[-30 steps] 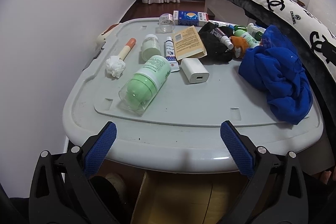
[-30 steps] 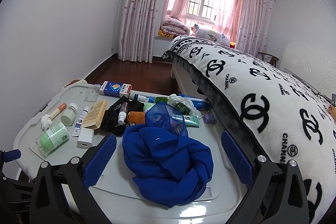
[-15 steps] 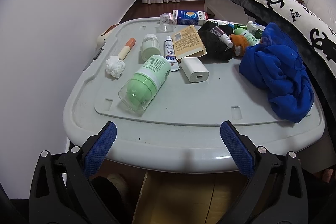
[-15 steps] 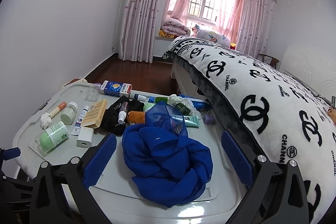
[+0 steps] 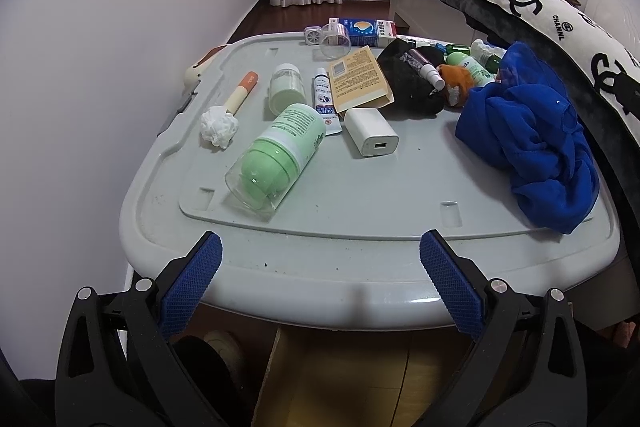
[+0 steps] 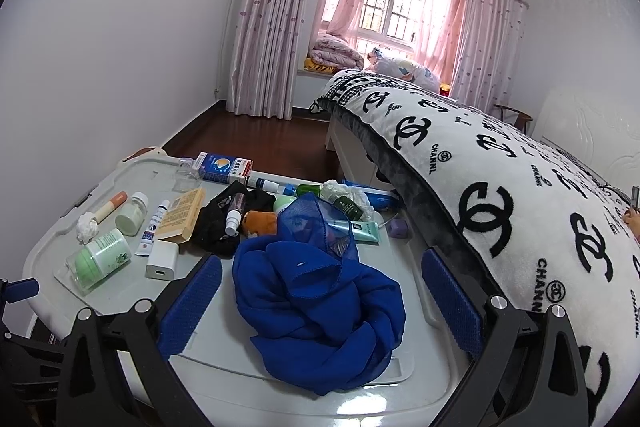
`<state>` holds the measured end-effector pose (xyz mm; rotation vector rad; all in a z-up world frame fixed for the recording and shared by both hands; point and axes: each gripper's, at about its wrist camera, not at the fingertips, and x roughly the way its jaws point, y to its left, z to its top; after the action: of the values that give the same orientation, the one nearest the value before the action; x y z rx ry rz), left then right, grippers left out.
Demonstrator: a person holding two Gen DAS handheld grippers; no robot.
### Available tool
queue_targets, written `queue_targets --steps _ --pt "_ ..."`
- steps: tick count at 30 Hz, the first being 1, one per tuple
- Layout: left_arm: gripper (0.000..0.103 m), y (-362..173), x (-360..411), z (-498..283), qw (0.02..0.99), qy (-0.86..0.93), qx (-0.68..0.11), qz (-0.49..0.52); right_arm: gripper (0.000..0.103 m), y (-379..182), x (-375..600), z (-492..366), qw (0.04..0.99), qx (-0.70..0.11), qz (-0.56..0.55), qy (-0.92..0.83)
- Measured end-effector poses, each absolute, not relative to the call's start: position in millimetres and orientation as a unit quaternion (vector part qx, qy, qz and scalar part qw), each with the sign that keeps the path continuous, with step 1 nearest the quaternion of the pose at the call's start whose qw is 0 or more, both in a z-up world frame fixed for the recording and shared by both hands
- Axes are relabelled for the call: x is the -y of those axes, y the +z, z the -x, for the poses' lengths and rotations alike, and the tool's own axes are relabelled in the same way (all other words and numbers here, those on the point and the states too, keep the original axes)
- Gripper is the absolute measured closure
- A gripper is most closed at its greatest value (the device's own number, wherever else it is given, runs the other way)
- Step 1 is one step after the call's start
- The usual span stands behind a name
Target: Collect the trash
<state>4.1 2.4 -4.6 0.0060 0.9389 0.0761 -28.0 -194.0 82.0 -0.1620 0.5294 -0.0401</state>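
Creeping closer, your left claw (image 5: 318, 267) has barely shifted toward the bench (image 5: 360, 279); both it and your right claw (image 6: 322, 293) stay spread, empty; the crumpled tissue (image 5: 218, 126) remains uncollected.

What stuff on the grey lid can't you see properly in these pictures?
- Things behind the blue cloth: hidden by its folds in the right wrist view.
- Writing on the small tube: too small in both views.
- What sits under the grey lid: blocked by the lid, left wrist view.

Bare near strip of the grey plastic bench (image 5: 360, 227) — passable; crumpled blue cloth (image 5: 528, 147) blocks its right side; small clutter crowds the far half.
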Motion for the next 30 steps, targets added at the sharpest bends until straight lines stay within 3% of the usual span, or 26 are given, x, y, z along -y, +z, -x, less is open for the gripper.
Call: queue_targets --steps 5,16,17,19,24,30 --pt "0.006 -5 -3 -5 0.888 0.036 -0.458 -0.003 0.005 70 198 18 0.958 -0.277 0.078 -0.009" --pt "0.006 -1 2 -9 0.895 0.017 -0.445 0.001 0.006 -14 189 -50 0.914 -0.368 0.172 -0.002" --pt "0.006 -2 2 -9 0.896 0.018 -0.443 0.0 0.012 -24 186 -59 0.906 -0.381 0.186 -0.007" --pt "0.006 -3 0 -8 0.896 0.019 -0.443 -0.001 0.087 -44 191 -75 0.884 -0.443 0.147 0.029" --pt "0.006 -8 -11 -11 0.892 0.026 -0.451 0.007 0.095 -38 200 -75 0.884 -0.457 0.087 0.04" --pt "0.006 -3 -55 -20 0.905 0.038 -0.423 0.031 0.095 34 199 -29 0.909 -0.403 0.043 0.098"
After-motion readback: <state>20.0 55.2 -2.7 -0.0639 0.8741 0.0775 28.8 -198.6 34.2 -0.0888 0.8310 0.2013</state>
